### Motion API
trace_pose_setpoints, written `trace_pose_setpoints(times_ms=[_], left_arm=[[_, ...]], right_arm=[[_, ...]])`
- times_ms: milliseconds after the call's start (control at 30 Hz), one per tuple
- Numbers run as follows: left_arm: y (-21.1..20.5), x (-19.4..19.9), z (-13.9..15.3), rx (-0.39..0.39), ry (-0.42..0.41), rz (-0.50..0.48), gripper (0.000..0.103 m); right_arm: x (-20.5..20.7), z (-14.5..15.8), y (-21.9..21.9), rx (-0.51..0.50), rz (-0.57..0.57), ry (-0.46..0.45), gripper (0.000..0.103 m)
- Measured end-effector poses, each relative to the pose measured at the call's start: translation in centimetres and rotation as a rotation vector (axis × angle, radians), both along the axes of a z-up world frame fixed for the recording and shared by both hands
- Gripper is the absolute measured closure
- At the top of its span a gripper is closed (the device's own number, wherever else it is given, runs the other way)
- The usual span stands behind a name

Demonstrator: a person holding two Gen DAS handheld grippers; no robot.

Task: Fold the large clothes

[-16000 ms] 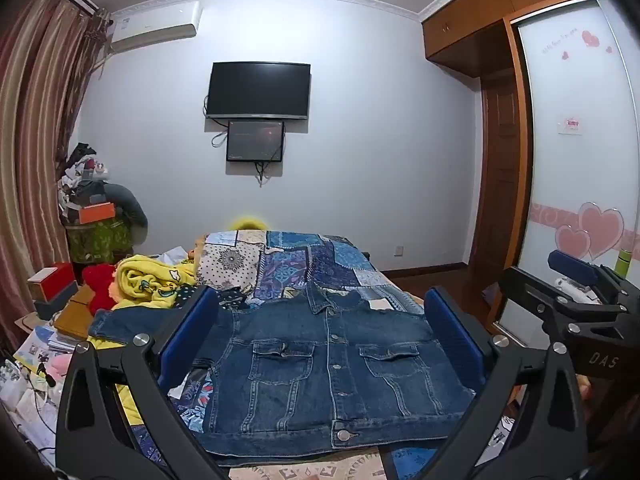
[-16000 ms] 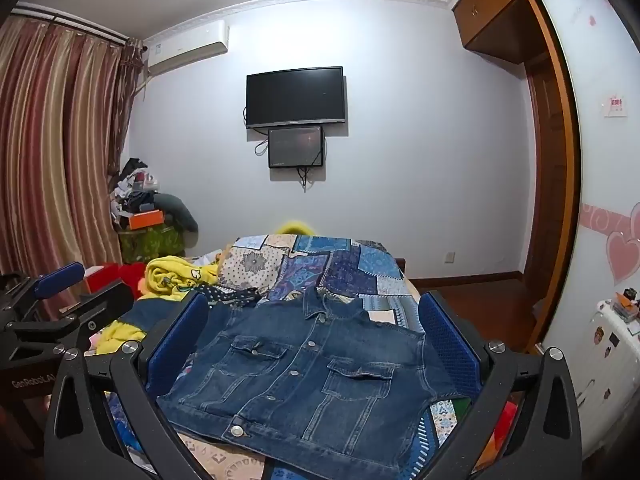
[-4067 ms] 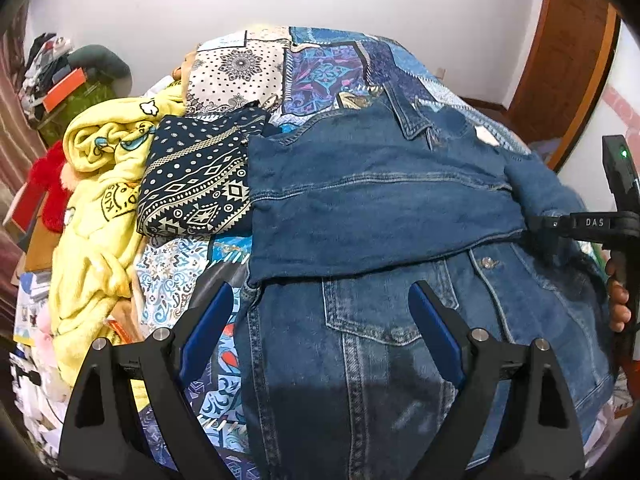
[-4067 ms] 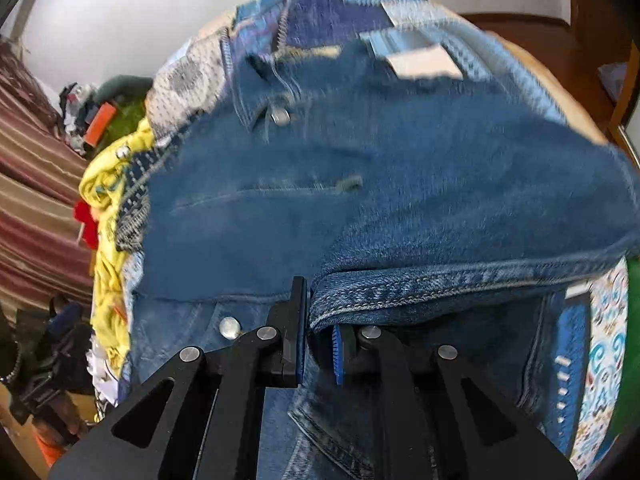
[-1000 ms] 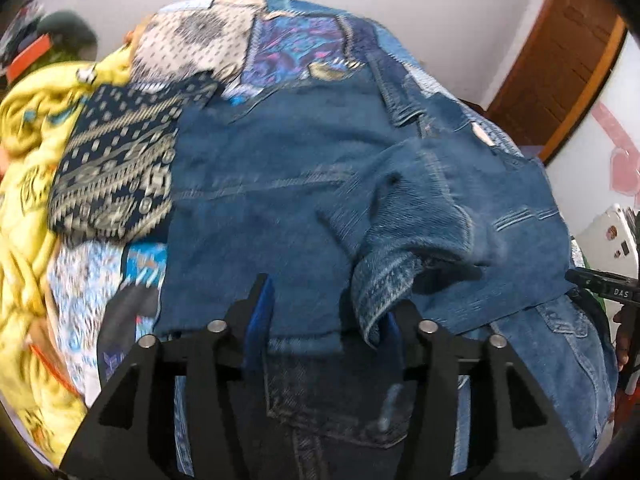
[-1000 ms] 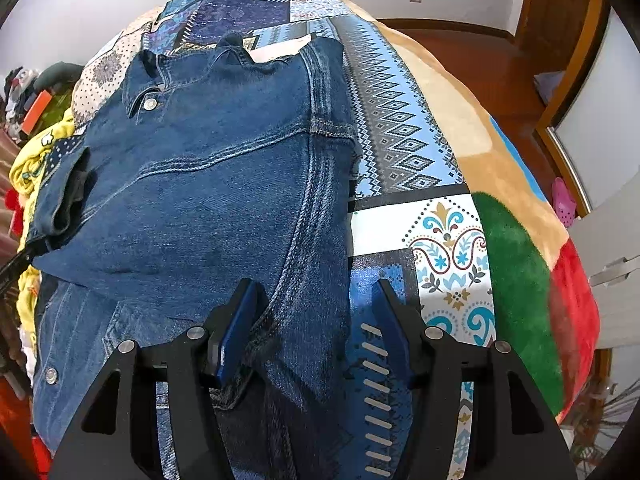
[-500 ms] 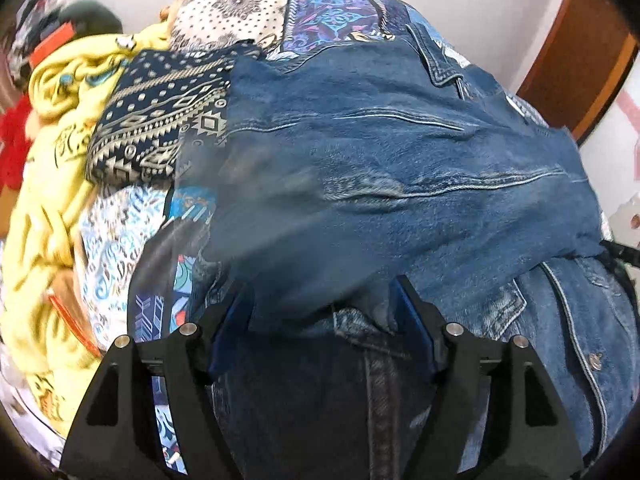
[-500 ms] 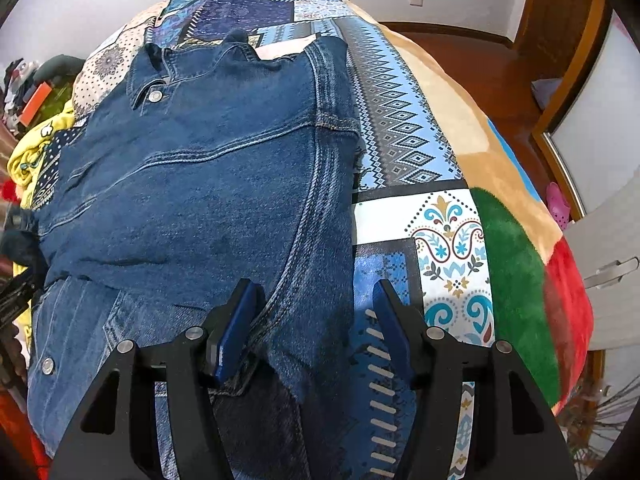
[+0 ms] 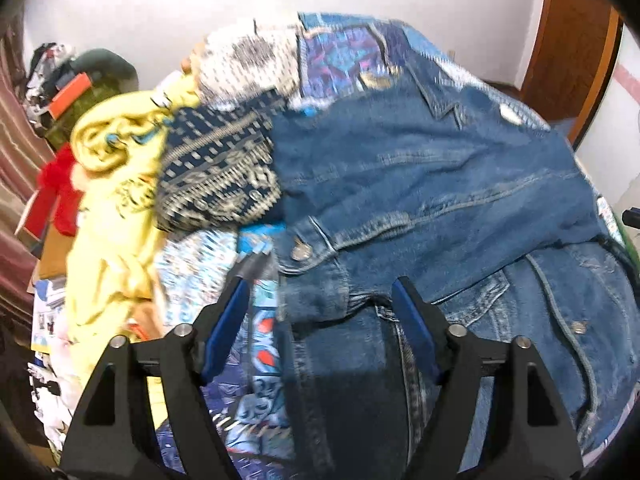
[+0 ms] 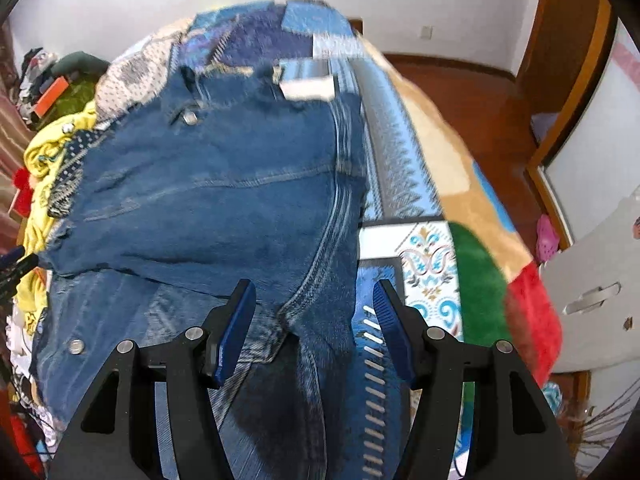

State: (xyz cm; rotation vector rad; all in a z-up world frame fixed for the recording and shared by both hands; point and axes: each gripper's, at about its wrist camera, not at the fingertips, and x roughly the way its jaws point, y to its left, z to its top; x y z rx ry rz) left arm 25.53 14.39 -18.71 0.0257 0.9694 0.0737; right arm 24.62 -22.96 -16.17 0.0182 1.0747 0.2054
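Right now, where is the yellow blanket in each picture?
Left wrist view: the yellow blanket fills the left side, beside the dark patterned cloth.
Right wrist view: only a strip of it shows at the far left edge.
Shared landmark: the denim jacket lies in the middle of both, with the blanket on its left.

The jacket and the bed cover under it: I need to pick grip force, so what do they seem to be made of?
The jacket looks like mid-blue denim, a sturdy woven cotton with a washed matte finish: contrast stitched seams, faded edges and metal buttons show. The bed cover looks like a plush fleece blanket, soft and fuzzy at its green and red patches, printed in patchwork patterns; the fibre itself cannot be told.
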Motion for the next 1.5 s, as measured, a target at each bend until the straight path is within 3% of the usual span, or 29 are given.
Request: trace_pose_setpoints(times_ms=[33, 167, 367, 667, 833, 1067, 1133, 1167, 1200, 1267, 1333, 1400, 1467, 1500], left_arm=[[0.3, -0.6, 0.7, -0.009, -0.018, 0.008, 0.021], [1.4, -2.7, 1.9, -0.041, -0.042, 0.019, 0.018], [2.8, -6.1, 0.6, -0.101, 0.012, 0.032, 0.018], [4.2, -9.9, -4.8, -0.360, 0.165, 0.087, 0.018], [3.4, -11.1, -7.1, -0.493, 0.204, 0.078, 0.018], [4.1, -11.5, -8.9, -0.596, 0.218, 0.176, 0.018], [3.7, -11.7, -8.7, -0.603, 0.208, 0.168, 0.027], [3.5, -11.8, -8.6, -0.619, 0.206, 0.154, 0.037], [3.3, -11.9, -8.4, -0.619, 0.205, 0.150, 0.039], [2.9, -12.0, -7.8, -0.596, 0.189, 0.144, 0.045], [2.2, -12.0, -7.2, -0.566, 0.176, 0.130, 0.051], [1.4, -11.9, -6.5, -0.534, 0.155, 0.115, 0.069], [0.7, -11.7, -5.3, -0.501, 0.124, 0.096, 0.079], [0.5, -11.6, -4.8, -0.493, 0.108, 0.088, 0.080]], right_arm=[[-0.2, 0.4, 0.0, 0.003, 0.000, -0.011, 0.045], [-2.6, 2.3, -0.3, 0.014, -0.016, -0.082, 0.027], [-6.2, 2.1, -0.9, 0.022, -0.021, -0.086, 0.026], [-10.3, -1.7, -2.2, 0.155, -0.061, 0.052, 0.026], [-11.1, -2.8, -2.1, 0.207, -0.049, 0.095, 0.026], [-11.0, -4.0, -1.7, 0.261, -0.044, 0.140, 0.027], [-11.1, -4.5, -1.6, 0.278, -0.049, 0.153, 0.033], [-11.1, -4.7, -1.5, 0.300, -0.047, 0.158, 0.036], [-11.2, -4.7, -1.5, 0.319, -0.046, 0.157, 0.042], [-11.4, -4.4, -1.2, 0.334, -0.031, 0.144, 0.060], [-11.6, -4.0, -0.8, 0.336, -0.017, 0.124, 0.071], [-11.7, -3.7, -0.3, 0.325, -0.014, 0.102, 0.078], [-11.6, -3.5, -0.1, 0.324, -0.007, 0.081, 0.089], [-11.5, -3.2, -0.1, 0.332, -0.008, 0.071, 0.089]])
